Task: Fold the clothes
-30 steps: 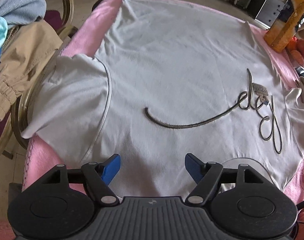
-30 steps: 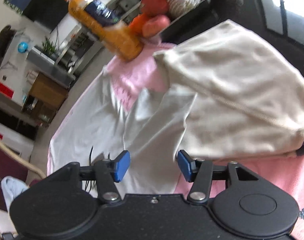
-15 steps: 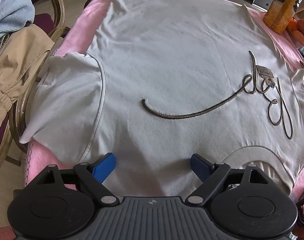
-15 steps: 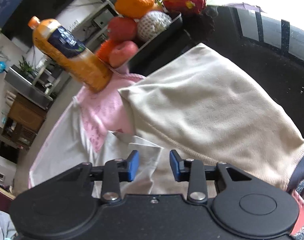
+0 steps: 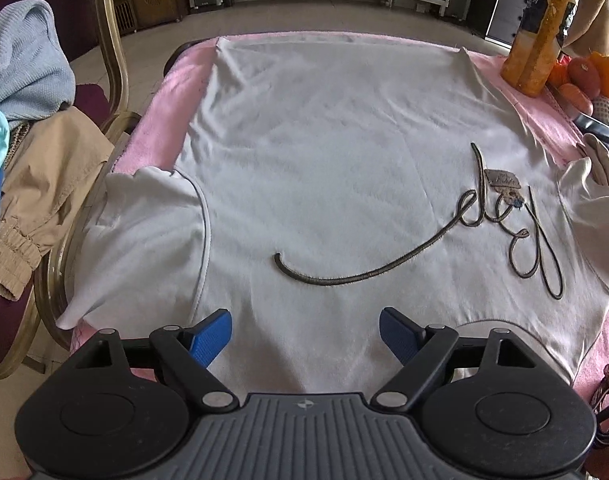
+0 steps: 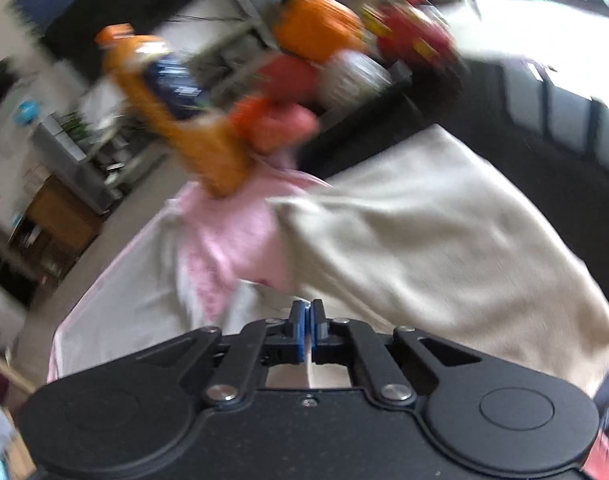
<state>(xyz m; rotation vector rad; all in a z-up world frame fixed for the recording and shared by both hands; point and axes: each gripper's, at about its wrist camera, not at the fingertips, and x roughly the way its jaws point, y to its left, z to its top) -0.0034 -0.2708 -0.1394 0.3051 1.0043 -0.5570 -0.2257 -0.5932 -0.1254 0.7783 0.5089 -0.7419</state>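
White T-shirt (image 5: 324, 152) spread flat, front up, over the pink towel (image 5: 164, 100), sleeves out to both sides. Right gripper (image 6: 307, 322) now pinched tight, having just closed, seemingly on the right sleeve edge (image 6: 260, 300), so likely first fold starting. Left gripper (image 5: 304, 334) wide, empty, over the shoulder.

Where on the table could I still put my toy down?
Bare pink cloth shows in a strip along the white T-shirt, on the chair side, and in a smaller patch between the shirt and the juice bottle. By the bottle it is crowded: fruit and a beige garment.
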